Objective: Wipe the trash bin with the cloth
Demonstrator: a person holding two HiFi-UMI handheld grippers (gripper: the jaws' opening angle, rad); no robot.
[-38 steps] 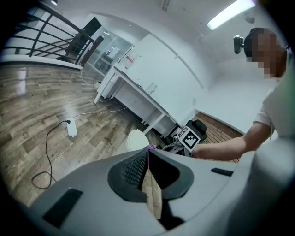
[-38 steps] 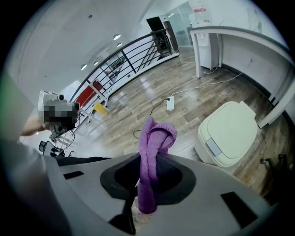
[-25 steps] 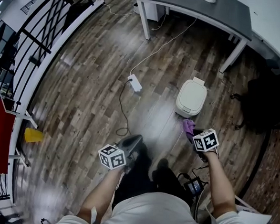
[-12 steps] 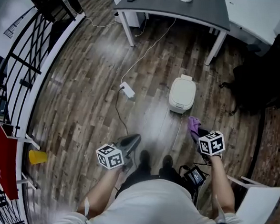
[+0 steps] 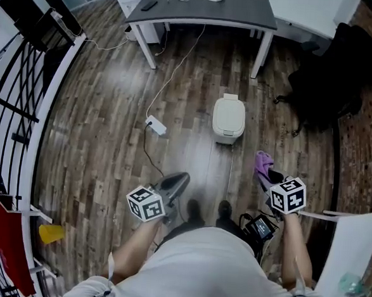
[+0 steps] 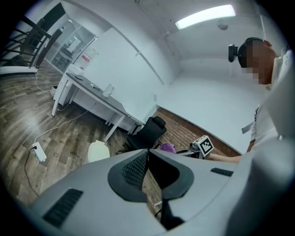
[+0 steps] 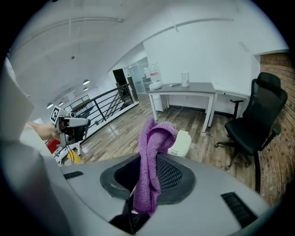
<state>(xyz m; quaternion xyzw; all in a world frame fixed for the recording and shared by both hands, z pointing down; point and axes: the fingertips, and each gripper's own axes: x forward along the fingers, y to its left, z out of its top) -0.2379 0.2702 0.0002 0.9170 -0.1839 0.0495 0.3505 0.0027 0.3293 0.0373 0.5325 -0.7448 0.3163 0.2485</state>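
My right hand-held gripper (image 5: 268,176), pinching purple terry cloth (image 5: 263,162), sits nearer-right of white lidded plastic trash bin (image 5: 229,118); left hand-held gripper (image 5: 178,180) farther, closed empty

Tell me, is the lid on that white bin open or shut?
Shut. The white trash bin stands upright, its lid lying flat over the top; no opening shows from above.

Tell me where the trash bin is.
In the head view, the trash bin stands on the floor just before the grey desk, right of the white power strip.
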